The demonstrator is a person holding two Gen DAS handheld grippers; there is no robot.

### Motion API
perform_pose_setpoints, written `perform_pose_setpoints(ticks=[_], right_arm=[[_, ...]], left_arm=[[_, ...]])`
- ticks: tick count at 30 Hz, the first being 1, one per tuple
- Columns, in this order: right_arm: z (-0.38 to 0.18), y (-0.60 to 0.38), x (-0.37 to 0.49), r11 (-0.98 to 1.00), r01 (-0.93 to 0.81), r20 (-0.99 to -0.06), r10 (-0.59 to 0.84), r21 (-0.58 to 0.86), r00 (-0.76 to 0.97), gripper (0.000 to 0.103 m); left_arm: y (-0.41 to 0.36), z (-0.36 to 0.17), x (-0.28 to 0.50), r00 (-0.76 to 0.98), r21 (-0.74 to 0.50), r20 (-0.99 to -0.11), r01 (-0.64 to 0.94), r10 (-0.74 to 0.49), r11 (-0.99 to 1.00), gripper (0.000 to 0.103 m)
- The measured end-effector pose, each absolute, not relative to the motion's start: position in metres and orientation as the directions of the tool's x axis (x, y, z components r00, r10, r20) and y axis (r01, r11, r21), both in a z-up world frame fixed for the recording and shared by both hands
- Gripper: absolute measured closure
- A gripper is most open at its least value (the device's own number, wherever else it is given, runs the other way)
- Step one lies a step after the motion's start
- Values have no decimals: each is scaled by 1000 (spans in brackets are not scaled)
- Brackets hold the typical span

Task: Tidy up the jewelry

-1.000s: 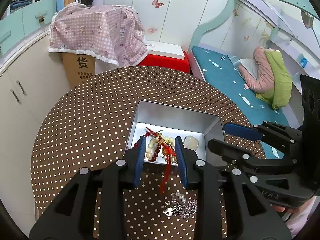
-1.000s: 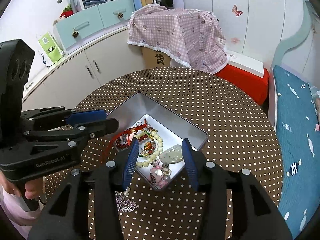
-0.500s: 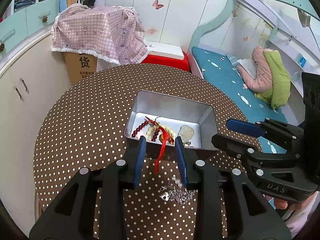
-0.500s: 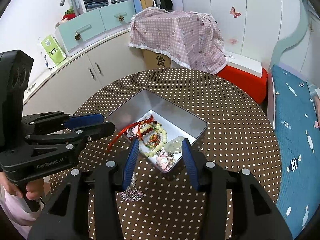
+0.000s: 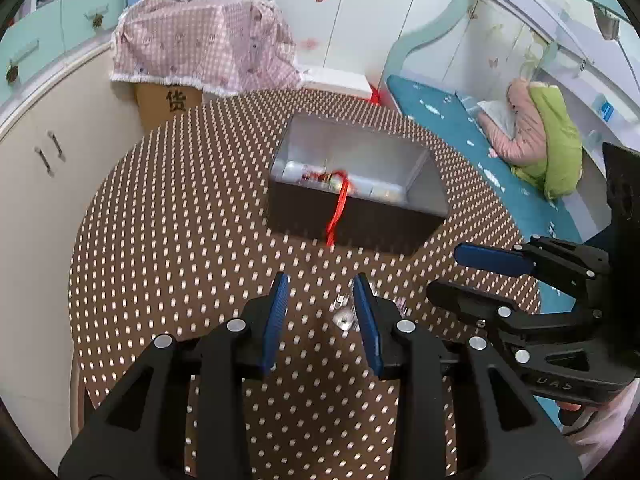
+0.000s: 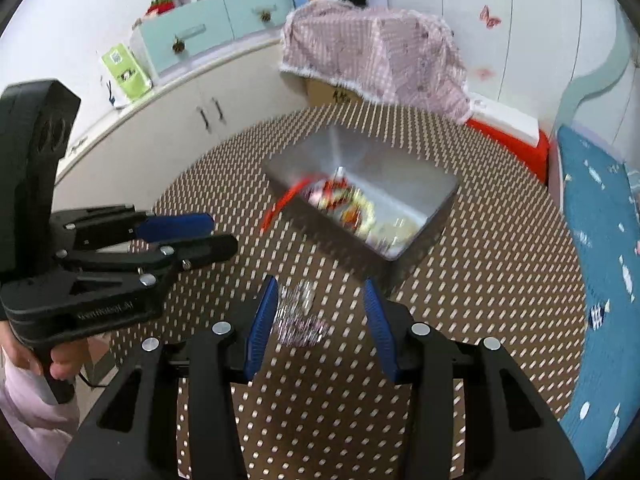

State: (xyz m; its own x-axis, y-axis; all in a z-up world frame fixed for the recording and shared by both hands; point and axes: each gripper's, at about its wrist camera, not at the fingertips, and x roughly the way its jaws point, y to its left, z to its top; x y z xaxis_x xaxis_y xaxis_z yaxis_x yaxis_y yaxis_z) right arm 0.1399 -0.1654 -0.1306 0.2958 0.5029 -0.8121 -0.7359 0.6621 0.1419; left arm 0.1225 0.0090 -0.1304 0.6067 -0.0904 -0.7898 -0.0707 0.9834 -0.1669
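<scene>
Near the table's (image 5: pixel 160 240) front edge lies a silver chain (image 6: pixel 300 320), outside the tin (image 5: pixel 356 168). Red tassel (image 5: pixel 338 208) now droops over its wall. Both tongs, left (image 5: pixel 320 308) and right (image 6: pixel 320 316), have pulled back, gaping, empty; chain's next.

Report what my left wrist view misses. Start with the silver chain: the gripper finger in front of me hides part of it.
Observer: The silver chain lies heaped on the table, outside the tin, between the open fingers of the right gripper.
Operator: Describe the inside of the tin.
Observer: Red and cream beads are piled against its near wall; the far half of the floor looks bare.
Operator: Check the left gripper from that side.
Observer: A bare hand holds the left gripper by its handle, left of the chain.
</scene>
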Motion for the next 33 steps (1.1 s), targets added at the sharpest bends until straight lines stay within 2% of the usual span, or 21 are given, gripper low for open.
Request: perform_pose_setpoints(ticks=[9,15,20,28,31,33], right_arm=[[-164,-154,131,681,-720,-863,438,136,252,65],[-163,-147,142,714,-687,-864,422,132,273,68],[-164,-129,150,707,-697,-864,421,121,278,77],[-178,-114,148,719,-693,-872,368,47,323,82],[-178,-121,149,740,-670,-871,363,54,331,94],[-178,-124,148,750,-656,-870,376,85,318,94]], left_arm=[[12,-155,104,559,-176,-822,-71,-106,982,68],[15,-159,107,548,-189,-827,-61,-125,980,68],[21,-159,115,542,-188,-830,-53,-130,981,68],[31,-160,124,524,-166,-842,-23,-129,986,68],[30,-160,127,516,-161,-846,-5,-135,987,68],[30,-161,128,513,-164,-847,5,-143,986,68]])
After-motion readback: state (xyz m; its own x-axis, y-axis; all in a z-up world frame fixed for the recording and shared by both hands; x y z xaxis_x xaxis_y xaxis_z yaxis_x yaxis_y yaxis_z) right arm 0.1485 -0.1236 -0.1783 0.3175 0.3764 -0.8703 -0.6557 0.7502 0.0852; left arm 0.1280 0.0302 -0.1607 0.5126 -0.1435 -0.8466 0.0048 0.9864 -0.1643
